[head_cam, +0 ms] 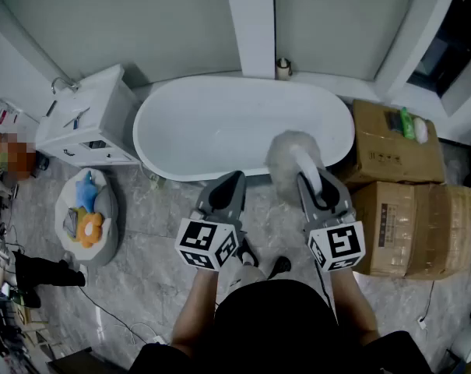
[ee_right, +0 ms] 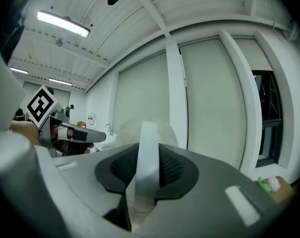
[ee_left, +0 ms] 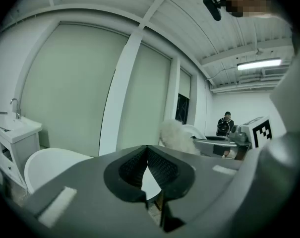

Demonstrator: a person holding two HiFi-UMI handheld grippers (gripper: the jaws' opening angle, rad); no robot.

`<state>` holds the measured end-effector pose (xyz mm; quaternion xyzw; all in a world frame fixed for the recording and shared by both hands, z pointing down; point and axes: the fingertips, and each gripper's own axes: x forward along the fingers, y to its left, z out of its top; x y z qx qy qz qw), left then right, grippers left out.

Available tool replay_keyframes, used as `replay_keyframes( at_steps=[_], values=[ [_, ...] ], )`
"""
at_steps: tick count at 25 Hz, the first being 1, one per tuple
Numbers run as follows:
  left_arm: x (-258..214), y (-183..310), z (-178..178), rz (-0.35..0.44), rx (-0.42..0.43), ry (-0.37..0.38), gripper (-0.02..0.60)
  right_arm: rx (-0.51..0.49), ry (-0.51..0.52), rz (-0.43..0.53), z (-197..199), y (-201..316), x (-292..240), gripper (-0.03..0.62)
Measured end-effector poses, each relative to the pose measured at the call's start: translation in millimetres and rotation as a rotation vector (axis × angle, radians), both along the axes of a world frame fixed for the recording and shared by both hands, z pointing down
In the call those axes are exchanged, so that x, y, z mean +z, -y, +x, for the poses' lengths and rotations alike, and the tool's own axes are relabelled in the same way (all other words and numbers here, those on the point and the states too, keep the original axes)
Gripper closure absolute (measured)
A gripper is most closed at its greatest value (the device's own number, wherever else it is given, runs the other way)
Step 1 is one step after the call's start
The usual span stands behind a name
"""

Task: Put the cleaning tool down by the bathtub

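The cleaning tool is a white fluffy duster head (head_cam: 284, 156) on a white handle (head_cam: 308, 171). My right gripper (head_cam: 313, 181) is shut on that handle, and the head hangs over the near rim of the white bathtub (head_cam: 243, 81). In the right gripper view the handle (ee_right: 147, 155) stands upright between the pads, with the fluffy head (ee_right: 132, 133) beyond it. My left gripper (head_cam: 229, 181) is level beside it, just short of the tub's near rim, shut and holding nothing. Its pads meet at the tips (ee_left: 147, 150). The left gripper view also shows the duster (ee_left: 175, 135) to the right.
A white sink cabinet (head_cam: 87, 123) stands left of the tub. A round basket of toys (head_cam: 87, 218) is on the floor below it. Cardboard boxes (head_cam: 395, 145) (head_cam: 413, 228) are stacked right of the tub. A small bottle (head_cam: 282, 67) sits on the far ledge. A person (ee_left: 225, 124) stands far off.
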<state>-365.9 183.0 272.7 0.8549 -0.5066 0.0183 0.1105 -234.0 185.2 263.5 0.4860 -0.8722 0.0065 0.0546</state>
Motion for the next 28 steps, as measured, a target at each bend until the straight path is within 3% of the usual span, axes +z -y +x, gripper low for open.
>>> replay_keyframes(
  at_steps=[28],
  values=[
    [15, -52, 39, -0.025, -0.01, 0.015, 0.584, -0.034, 0.013, 0.004, 40, -50, 9, 0.496]
  ],
)
